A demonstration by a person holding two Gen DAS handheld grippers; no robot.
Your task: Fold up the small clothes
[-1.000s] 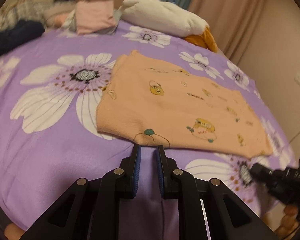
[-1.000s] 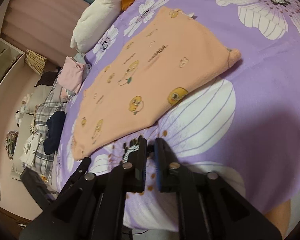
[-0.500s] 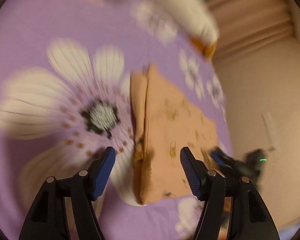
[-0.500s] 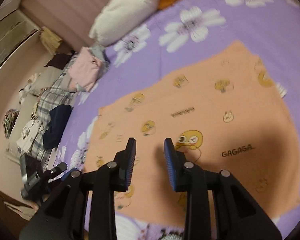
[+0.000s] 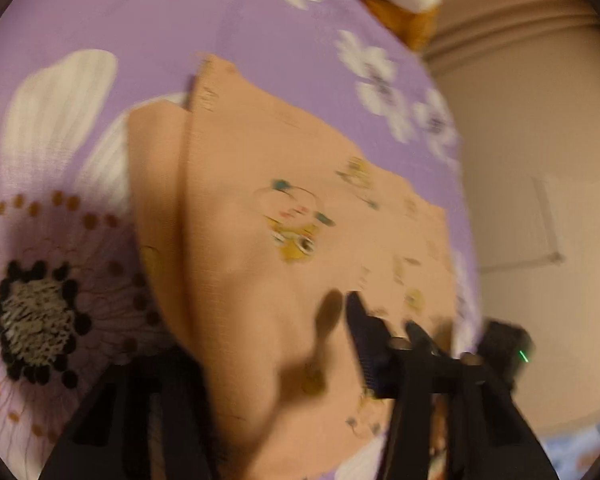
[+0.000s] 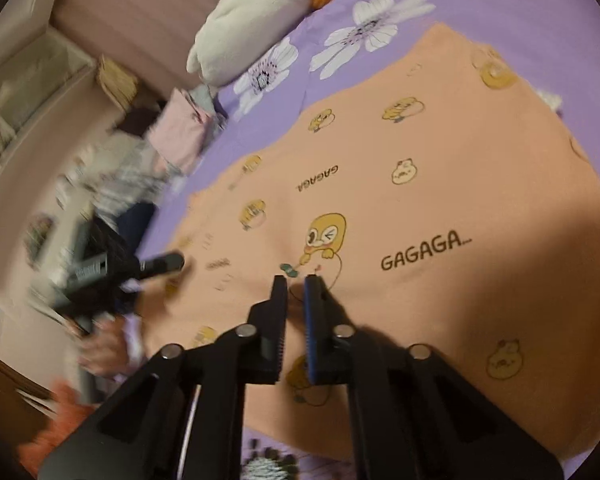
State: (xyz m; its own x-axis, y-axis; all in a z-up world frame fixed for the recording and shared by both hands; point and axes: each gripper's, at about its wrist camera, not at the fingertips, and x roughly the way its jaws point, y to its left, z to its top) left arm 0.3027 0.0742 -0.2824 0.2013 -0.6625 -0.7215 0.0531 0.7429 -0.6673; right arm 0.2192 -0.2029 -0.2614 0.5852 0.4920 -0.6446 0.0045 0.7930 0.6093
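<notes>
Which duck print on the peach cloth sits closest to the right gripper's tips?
The large winking yellow duck beside the big "GAGAGA" lettering, just beyond the right gripper; other ducks are smaller and farther.

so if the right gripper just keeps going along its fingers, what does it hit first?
The orange garment. The right gripper points down at it, jaws nearly shut with a bit of the cloth between the tips near the yellow duck print. It looks already in contact, though depth is unclear; only the purple bedsheet lies beneath.

Black right gripper: ribbed blue-edged fingers, silver screws, angular open-framed arms.
</notes>
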